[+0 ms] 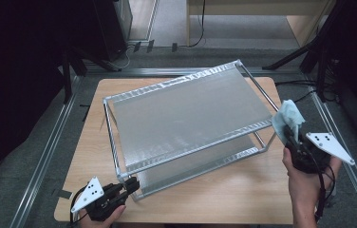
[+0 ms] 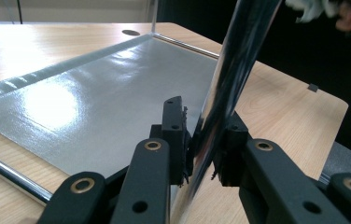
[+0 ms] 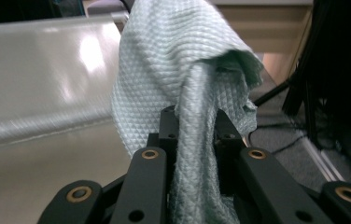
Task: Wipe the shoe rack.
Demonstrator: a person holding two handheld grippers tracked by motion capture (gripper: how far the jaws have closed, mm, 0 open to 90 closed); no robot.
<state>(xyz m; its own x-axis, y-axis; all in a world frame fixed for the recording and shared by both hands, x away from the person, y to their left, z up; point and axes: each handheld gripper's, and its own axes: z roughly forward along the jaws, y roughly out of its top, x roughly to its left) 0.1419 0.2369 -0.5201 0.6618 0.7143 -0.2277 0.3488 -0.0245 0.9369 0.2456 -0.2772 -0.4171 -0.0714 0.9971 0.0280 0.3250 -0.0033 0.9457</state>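
A two-tier metal rack [image 1: 191, 111] with shiny silver shelves stands tilted across the wooden table. My left gripper [image 1: 130, 184] is at its near left corner, shut on the chrome corner post [image 2: 220, 98], which passes upright between the jaws. My right gripper [image 1: 291, 137] is off the rack's right end, level with the top shelf [image 3: 38, 74], and shut on a pale green waffle-weave cloth [image 3: 183, 79]. The cloth [image 1: 288, 116] bunches up above the jaws and hangs over them. The lower shelf [image 2: 94, 93] spreads out beyond the left jaws.
The wooden table [image 1: 224, 199] has bare room in front of the rack. Aluminium rails [image 1: 43, 156] frame the table on both sides. Black stands and cables [image 1: 319, 66] sit off the right rear corner. A person's hands hold both grippers.
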